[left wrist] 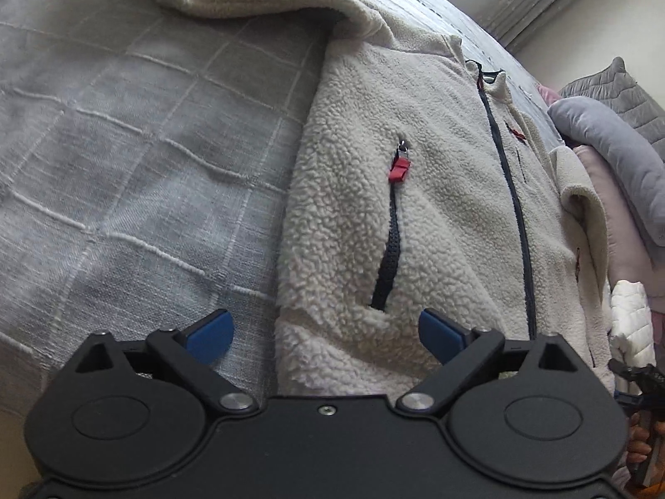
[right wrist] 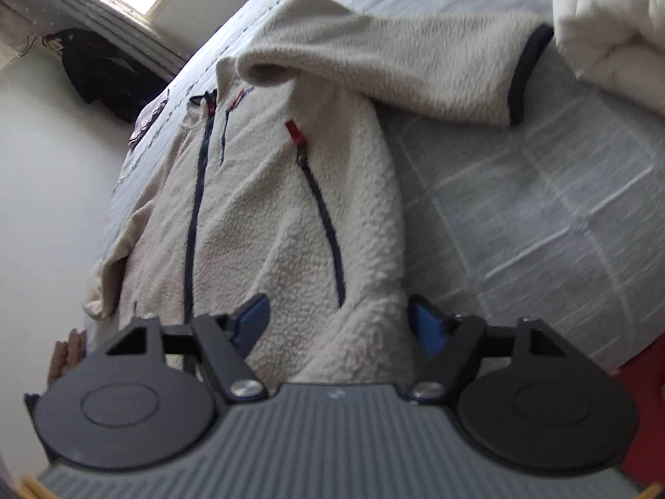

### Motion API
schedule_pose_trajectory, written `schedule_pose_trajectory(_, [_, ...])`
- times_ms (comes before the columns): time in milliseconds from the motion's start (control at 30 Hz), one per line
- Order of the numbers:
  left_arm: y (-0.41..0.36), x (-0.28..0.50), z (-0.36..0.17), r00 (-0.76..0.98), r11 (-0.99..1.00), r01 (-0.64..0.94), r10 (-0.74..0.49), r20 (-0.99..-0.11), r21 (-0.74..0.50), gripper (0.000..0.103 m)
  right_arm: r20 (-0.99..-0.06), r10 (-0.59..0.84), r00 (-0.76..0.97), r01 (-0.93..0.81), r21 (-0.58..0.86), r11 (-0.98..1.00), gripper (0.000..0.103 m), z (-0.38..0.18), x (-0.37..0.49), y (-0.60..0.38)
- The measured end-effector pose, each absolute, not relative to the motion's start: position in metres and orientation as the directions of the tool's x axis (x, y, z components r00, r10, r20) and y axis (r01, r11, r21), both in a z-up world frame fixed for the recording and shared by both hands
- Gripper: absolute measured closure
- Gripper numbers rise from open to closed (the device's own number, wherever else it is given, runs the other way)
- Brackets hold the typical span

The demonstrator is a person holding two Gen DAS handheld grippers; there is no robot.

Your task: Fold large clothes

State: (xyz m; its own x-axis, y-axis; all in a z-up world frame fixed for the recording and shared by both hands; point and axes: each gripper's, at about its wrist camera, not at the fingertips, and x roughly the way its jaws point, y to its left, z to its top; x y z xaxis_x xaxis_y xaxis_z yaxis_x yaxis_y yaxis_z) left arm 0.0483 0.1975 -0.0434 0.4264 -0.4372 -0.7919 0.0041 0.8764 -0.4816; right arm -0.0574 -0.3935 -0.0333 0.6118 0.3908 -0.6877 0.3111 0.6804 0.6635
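A cream fleece jacket (left wrist: 353, 191) with a dark front zipper and red-tabbed pocket zippers lies front up on a grey checked bedspread (left wrist: 137, 158). My left gripper (left wrist: 326, 334) is open over the jacket's hem at its left corner, holding nothing. In the right wrist view the same jacket (right wrist: 266, 208) lies flat, with one sleeve (right wrist: 415, 66) with a dark cuff spread out to the right. My right gripper (right wrist: 338, 324) is open over the hem at the jacket's right corner, holding nothing.
The bedspread (right wrist: 540, 191) extends right of the jacket. A white quilted duvet (right wrist: 615, 20) lies at the top right. Grey and pink pillows (left wrist: 615, 154) are piled at the right in the left wrist view. Dark clothing (right wrist: 108, 75) hangs by a wall.
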Motion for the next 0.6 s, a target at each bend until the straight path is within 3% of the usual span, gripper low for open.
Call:
schedule_pose_trajectory(67, [0.196, 0.044, -0.044, 0.413, 0.850, 0.032, -0.490, -0.768, -0.525, 0.033, -0.701, 0.379, 0.604, 0.298, 0.640, 0.708, 0.070, -0.034, -0.055, -0.387])
schedule_pose_trajectory(100, [0.195, 0.042, -0.046, 0.396, 0.828, 0.038, -0.526, -0.753, -0.559, 0.048, -0.700, 0.365, 0.614, 0.288, 0.629, 0.722, 0.077, -0.030, -0.056, -0.385])
schedule_pose_trajectory(200, [0.194, 0.032, -0.036, 0.423, 0.824, 0.056, -0.531, -0.734, -0.564, 0.080, -0.637, 0.319, 0.702, 0.228, 0.625, 0.747, 0.088, -0.007, -0.067, -0.383])
schedule_pose_trajectory(267, [0.197, 0.021, -0.019, 0.481, 0.813, 0.081, -0.539, -0.692, -0.577, 0.083, -0.580, 0.272, 0.768, 0.186, 0.608, 0.772, 0.091, 0.012, -0.080, -0.383])
schedule_pose_trajectory(367, [0.198, 0.007, -0.003, 0.527, 0.816, 0.111, -0.532, -0.663, -0.567, 0.084, -0.577, 0.214, 0.788, 0.204, 0.573, 0.794, 0.091, 0.026, -0.097, -0.391])
schedule_pose_trajectory(533, [0.174, 0.012, -0.036, 0.415, 0.913, 0.139, -0.406, -0.814, -0.384, 0.082, -0.728, 0.163, 0.666, 0.306, 0.466, 0.830, 0.091, -0.006, -0.080, -0.393])
schedule_pose_trajectory(600, [0.165, 0.013, -0.036, 0.421, 0.932, 0.180, -0.363, -0.831, -0.316, 0.078, -0.799, 0.123, 0.589, 0.335, 0.380, 0.862, 0.089, -0.024, -0.070, -0.386])
